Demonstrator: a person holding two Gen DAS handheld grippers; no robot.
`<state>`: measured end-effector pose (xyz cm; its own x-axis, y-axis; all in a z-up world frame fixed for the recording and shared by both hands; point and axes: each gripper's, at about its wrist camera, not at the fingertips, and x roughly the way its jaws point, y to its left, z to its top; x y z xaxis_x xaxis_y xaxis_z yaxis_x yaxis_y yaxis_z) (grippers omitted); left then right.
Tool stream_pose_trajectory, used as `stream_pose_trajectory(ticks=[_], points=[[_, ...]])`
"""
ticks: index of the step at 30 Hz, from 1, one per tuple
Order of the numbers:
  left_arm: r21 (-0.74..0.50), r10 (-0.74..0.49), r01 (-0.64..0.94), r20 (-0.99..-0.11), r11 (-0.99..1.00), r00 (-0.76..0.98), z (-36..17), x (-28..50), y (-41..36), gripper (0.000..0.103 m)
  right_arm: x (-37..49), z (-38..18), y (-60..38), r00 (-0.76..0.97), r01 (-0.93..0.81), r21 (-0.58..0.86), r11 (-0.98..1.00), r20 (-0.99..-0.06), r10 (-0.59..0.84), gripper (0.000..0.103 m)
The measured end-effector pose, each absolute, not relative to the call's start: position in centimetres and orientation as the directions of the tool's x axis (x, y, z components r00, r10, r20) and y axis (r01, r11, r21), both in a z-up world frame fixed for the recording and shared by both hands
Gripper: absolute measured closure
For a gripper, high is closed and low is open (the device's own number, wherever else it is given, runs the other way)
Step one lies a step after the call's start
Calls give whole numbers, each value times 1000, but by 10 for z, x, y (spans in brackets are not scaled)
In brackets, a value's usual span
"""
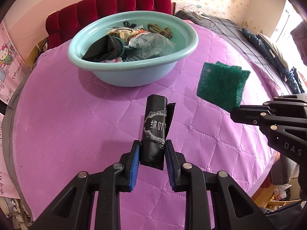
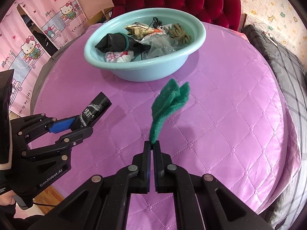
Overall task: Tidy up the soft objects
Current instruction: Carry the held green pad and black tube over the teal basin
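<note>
My left gripper (image 1: pixel 152 149) is shut on a black roll of bags with white lettering (image 1: pixel 154 128), held above the purple quilt; it also shows in the right wrist view (image 2: pixel 94 113). My right gripper (image 2: pixel 153 145) is shut on the corner of green scouring pads (image 2: pixel 168 105), held up above the quilt; they show in the left wrist view (image 1: pixel 222 84) at the right. A light blue basin (image 1: pixel 134 74) stands further back, also in the right wrist view (image 2: pixel 145 72). It holds a dark sock (image 1: pixel 104 48), cord and plastic wrappers.
The purple quilt (image 1: pixel 67 124) covers a round surface. A red tufted headboard (image 1: pixel 111 3) stands behind the basin. Grey checked bedding (image 2: pixel 278 57) lies at the right. A pink cartoon curtain (image 2: pixel 34 28) hangs at the left.
</note>
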<state>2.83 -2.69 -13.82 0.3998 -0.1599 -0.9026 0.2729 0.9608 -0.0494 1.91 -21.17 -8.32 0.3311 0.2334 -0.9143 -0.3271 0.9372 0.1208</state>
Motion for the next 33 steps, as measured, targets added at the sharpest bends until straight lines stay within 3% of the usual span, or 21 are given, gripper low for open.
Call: stream_pose_trajectory(ticks=[33], points=[[-44, -178, 288, -870, 957, 459, -58, 34, -19, 75, 26, -5, -185, 406, -380, 48, 924, -889, 214, 102]])
